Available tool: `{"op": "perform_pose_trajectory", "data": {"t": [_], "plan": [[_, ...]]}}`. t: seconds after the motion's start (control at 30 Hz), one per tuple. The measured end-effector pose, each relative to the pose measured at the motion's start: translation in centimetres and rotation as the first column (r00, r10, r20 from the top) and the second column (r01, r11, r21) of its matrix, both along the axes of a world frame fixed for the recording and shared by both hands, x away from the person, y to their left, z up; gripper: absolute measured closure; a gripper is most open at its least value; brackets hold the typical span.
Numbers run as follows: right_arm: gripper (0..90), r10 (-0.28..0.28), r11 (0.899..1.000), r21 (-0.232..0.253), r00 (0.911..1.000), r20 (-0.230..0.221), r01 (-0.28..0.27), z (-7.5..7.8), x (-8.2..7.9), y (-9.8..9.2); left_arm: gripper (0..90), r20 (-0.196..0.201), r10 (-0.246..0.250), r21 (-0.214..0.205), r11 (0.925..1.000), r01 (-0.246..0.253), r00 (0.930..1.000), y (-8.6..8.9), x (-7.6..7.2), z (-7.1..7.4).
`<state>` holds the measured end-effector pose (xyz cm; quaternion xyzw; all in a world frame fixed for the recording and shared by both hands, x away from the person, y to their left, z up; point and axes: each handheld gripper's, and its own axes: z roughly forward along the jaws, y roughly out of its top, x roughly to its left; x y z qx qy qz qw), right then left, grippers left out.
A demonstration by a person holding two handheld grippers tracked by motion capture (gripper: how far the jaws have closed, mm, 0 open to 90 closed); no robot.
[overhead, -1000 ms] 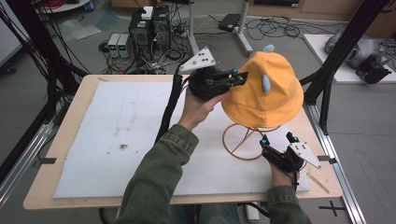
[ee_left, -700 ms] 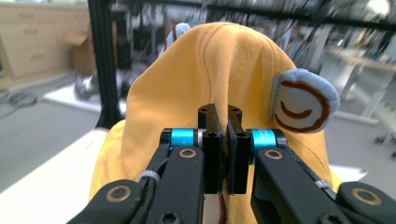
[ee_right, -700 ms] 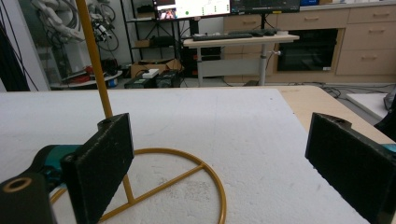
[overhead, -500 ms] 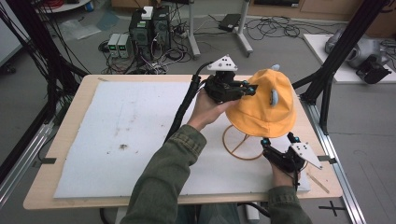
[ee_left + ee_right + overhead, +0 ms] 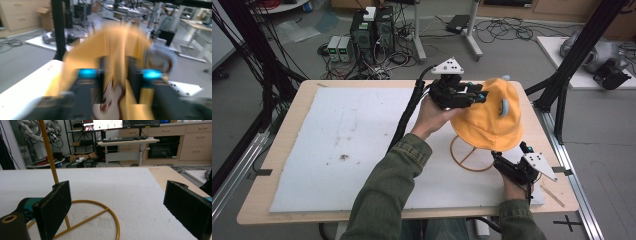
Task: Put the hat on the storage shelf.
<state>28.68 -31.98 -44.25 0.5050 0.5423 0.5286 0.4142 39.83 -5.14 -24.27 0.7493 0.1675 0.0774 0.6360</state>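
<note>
Yellow fabric of a bucket hat [image 5: 490,120] sat atop a yellow wire stand [image 5: 472,156] on the white foam sheet [image 5: 337,145] covering the bench [image 5: 277,125]. The left tongs [image 5: 479,96] had just been opening at the hat's crown; in the blurred left gripper view, fabric lay between the parted jaws, and whether they still pinched it cannot be told. The right tongs [image 5: 117,202] rested spread wide beside the stand's ring base, holding nothing.

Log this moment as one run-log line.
left gripper: jaws just opening, hat brim between | right gripper: open by stand base | hat: on stand
</note>
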Motion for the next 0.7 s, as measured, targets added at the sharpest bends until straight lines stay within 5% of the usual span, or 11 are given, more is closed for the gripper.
{"op": "perform_pose_trajectory", "data": {"t": [0.07, 0.23, 0.4, 0.53, 0.7], "plan": [[7.5, 0.001, 1.000, -0.002, 1.0000, -0.001, -0.001, 0.0, 0.0, 0.0, 31.4, 0.005, 0.013, -0.002, 0.9999, -0.013, 0.9999, 0.3, 0.0, 0.1], [7.5, -0.005, 1.000, -0.008, 1.0000, 0.002, 0.005, 0.0, 0.0, -0.1, 23.0, 0.038, 0.062, -0.015, 0.9980, -0.062, 0.9973, 1.7, -0.4, 0.5], [7.5, -0.004, 1.000, -0.009, 1.0000, 0.004, 0.004, 0.0, 0.0, -0.1, 17.9, 0.104, 0.166, -0.020, 0.9862, -0.165, 0.9806, 3.7, -1.4, 1.3], [7.5, -0.006, 1.000, 0.000, 1.0000, 0.001, 0.006, 0.1, -0.1, -0.1, 17.1, 0.167, 0.298, -0.056, 0.9547, -0.292, 0.9399, 6.7, -2.8, 1.3], [7.5, -0.015, 1.000, 0.000, 0.9999, 0.001, 0.015, 0.1, -0.2, -0.2, 17.2, 0.189, 0.450, -0.101, 0.8930, -0.439, 0.8728, 11.8, -4.2, 1.0]]}}
